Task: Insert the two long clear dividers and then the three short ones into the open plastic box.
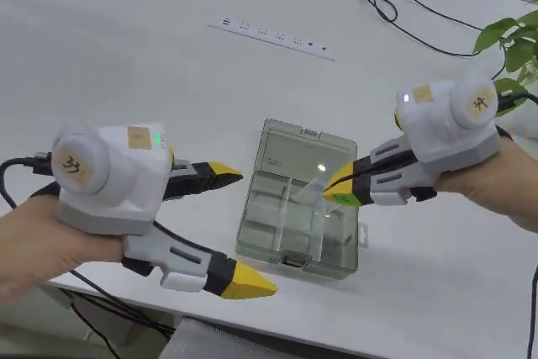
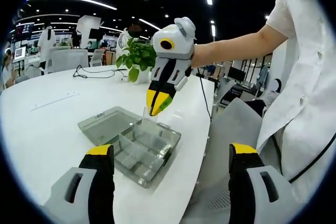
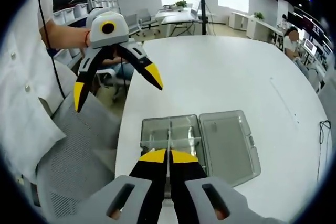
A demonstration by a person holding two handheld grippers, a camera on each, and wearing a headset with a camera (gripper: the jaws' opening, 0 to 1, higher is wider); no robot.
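The open plastic box (image 1: 249,218) sits near the front edge of the bench (image 1: 126,65), with its lid (image 1: 307,147) folded back flat on the far side; clear partitions already stand in the base and split it into compartments, though I cannot count them with any certainty. My right gripper (image 1: 334,189) hangs over the right half of the box, its jaws pressed almost together on a thin clear divider (image 1: 317,181); in the right gripper view that divider (image 3: 168,139) runs edge-on from between the yellow tips toward the base, and I cannot tell whether its lower edge touches anything. My left gripper (image 1: 252,231) is just beside the box's left wall, with its jaws spread wide and nothing between them; one tip is about level with the lid hinge, the other lies out past the front left corner. Well beyond the box, toward the far edge of the bench, lies a white power strip (image 1: 271,37); a black cable (image 1: 403,7) loops near the far right corner; a green plant (image 1: 514,39) stands at the right edge.
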